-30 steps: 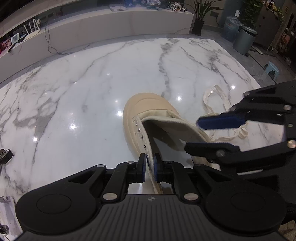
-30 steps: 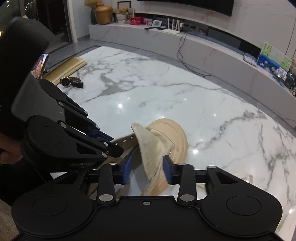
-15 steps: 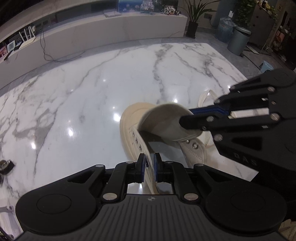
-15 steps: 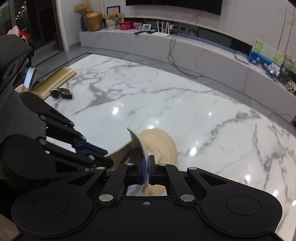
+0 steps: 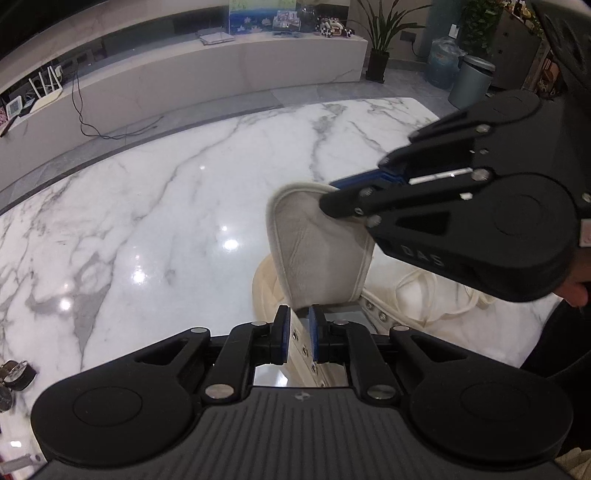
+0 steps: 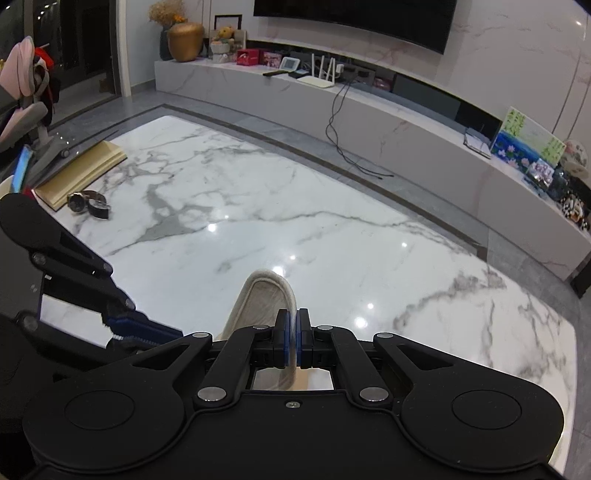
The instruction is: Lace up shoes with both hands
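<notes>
Shoe: cream high-top (image 5: pixel 269 284), smooth rounded toe, standing on the tabletop (image 5: pixel 166 221); metal eyelets run along its flap (image 5: pixel 301 347).
Tongue: pale grey suede-like inner face with a stitched cream border, pulled upright and curved (image 5: pixel 317 243).
Lace: flat cream band lying in loose loops on the marble to the right of the shoe (image 5: pixel 424 291).
Left hand-held gripper: black, blue pads (image 5: pixel 297 334); jaws opening slightly around the eyelet flap, the pads not clearly pressing it.
Right hand-held gripper: clamped tight on the tongue's rim (image 6: pixel 294 341).
Left wrist view only: shoe body, eyelets, lace, a fingertip (image 5: pixel 572 291) behind the right tool, a potted plant (image 5: pixel 380 40) and a grey bin (image 5: pixel 471 81).
Right wrist view only: an open book (image 6: pixel 85 170) and a wristwatch (image 6: pixel 88 203) at the far left edge, a dark screen (image 6: pixel 354 18) on the wall.
Surface: glossy white marble, grey veins, bright ceiling-light reflections.
Room: long pale ledge (image 6: pixel 295 96) with a router, cables and framed pictures; grey tiled floor.
</notes>
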The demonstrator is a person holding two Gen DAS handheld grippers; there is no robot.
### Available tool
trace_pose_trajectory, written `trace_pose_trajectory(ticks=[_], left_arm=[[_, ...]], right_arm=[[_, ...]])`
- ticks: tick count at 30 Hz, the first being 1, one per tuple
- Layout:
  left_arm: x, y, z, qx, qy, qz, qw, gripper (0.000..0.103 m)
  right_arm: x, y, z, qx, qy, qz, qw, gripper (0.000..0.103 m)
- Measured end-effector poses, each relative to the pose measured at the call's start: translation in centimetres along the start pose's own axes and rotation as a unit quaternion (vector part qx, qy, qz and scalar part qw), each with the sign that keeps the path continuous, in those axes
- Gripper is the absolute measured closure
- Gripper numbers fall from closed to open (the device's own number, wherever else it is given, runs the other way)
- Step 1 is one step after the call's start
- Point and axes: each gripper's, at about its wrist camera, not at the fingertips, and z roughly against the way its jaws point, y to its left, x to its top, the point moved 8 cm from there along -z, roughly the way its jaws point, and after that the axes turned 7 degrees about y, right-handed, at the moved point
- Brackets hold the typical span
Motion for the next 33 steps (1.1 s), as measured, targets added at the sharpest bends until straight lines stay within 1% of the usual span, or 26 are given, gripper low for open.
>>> trace_pose_trajectory(ticks=[6,14,20,23,26,27,29,33], left_arm=[[0.8,0.7,-1.7,-0.007,0.013,0.001,0.9999,0.093],[1.6,1.3,-3.8,-0.015,0.027,-0.001,0.9995,0.092],[1.6,1.5,-4.1,-0.016,0.031,0.002,0.9994,0.092],[1.5,1.6,-4.0,-0.017,0.031,0.005,0.9994,0.092],[1.1,1.4,-3.4,-0.019,0.033,0.011,0.9992,0.092],[0.8,1.3,-3.2,-0.024,0.034,0.010,0.9991,0.091],[0.2,1.0,-2.7,-0.033,0.038,0.010,0.9987,0.087],[-1.4,0.6,-1.9,-0.039,0.048,0.010,0.9980,0.087]], right_arm=[[0.7,-1.0,-3.2,0.000,0.020,0.004,1.000,0.101],[0.3,-1.9,-7.3,0.027,0.054,-0.002,0.998,0.101],[-0.6,-1.9,-8.8,0.046,0.067,-0.018,0.997,0.101],[-0.5,-2.0,-8.6,0.047,0.064,-0.023,0.997,0.101],[-0.2,-2.2,-7.2,0.048,0.050,-0.032,0.997,0.101],[-0.1,-2.2,-6.4,0.049,0.043,-0.034,0.997,0.101],[0.2,-2.3,-4.7,0.057,0.030,-0.040,0.997,0.101],[-0.2,-2.0,-1.3,0.083,0.012,-0.053,0.995,0.101]])
